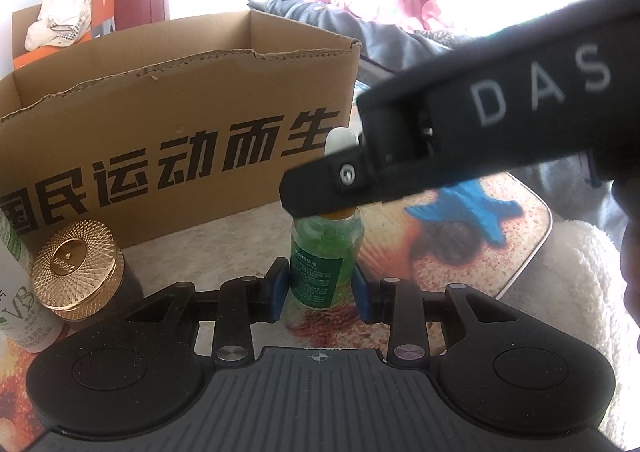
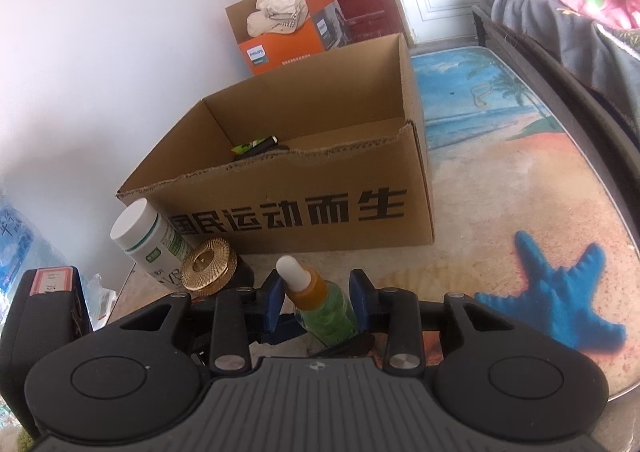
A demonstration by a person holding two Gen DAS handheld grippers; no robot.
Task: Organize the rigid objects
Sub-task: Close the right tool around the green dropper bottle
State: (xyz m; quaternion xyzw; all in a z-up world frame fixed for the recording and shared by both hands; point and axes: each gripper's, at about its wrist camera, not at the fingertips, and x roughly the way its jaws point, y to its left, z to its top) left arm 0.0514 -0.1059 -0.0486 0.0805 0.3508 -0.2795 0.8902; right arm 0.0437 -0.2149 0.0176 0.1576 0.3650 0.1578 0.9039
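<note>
A small green dropper bottle (image 1: 326, 264) with an orange collar and a white rubber bulb (image 2: 294, 272) stands upright on the table in front of the cardboard box (image 2: 320, 212). My left gripper (image 1: 322, 294) is shut on the bottle's body, a blue pad (image 1: 280, 292) pressed to each side. My right gripper (image 2: 316, 298) reaches in from the right at the height of the neck. Its jaws stand a little wider than the orange collar, with a gap at the left pad (image 2: 275, 300). In the left wrist view one right finger (image 1: 320, 188) covers the neck.
The box (image 1: 176, 112) is open on top and holds a dark pen-like item (image 2: 256, 144). A gold-lidded jar (image 2: 208, 266) and a white bottle (image 2: 148, 236) stand left of the dropper bottle. The beach-print table (image 2: 500, 180) has a bed beyond its right edge.
</note>
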